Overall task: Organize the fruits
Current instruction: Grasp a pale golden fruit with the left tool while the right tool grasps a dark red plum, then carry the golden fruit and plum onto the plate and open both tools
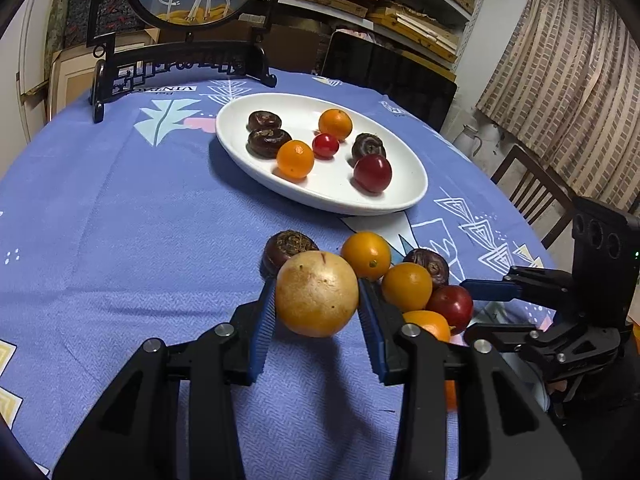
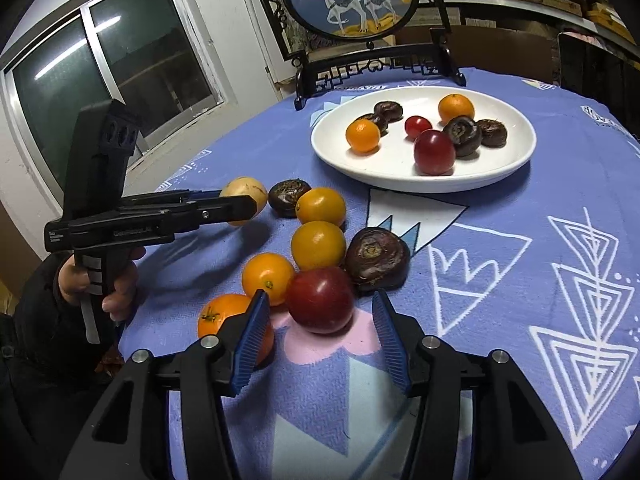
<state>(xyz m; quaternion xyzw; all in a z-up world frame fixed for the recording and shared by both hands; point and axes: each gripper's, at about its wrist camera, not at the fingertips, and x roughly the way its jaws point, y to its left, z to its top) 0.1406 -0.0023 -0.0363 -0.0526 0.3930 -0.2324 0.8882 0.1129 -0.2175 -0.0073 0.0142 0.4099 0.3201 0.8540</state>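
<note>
The left gripper pinched a big yellow fruit, one blue pad on each side. From the right wrist view the fruit looked just off the cloth. To do this step well, I think the grip should stay soft and steady, so the round fruit would not slip or get squashed. It should go up first, over the small pile beside it, and then come down low into a bare part of the plate, so it would not roll.

A little to the right, a brown fruit and oranges lay close together on the cloth.

The right gripper had its jaws spread around a red fruit. The pads did not touch it yet. The red fruit touched an orange and a dark fruit, so the jaws should close slowly and not push those away.

The plate sat farther back and already held seven fruits.

The cloth had upside-down print near the black stand. It seemed to end in "VENIA". The left gripper's side had small words too blurry to read.
</note>
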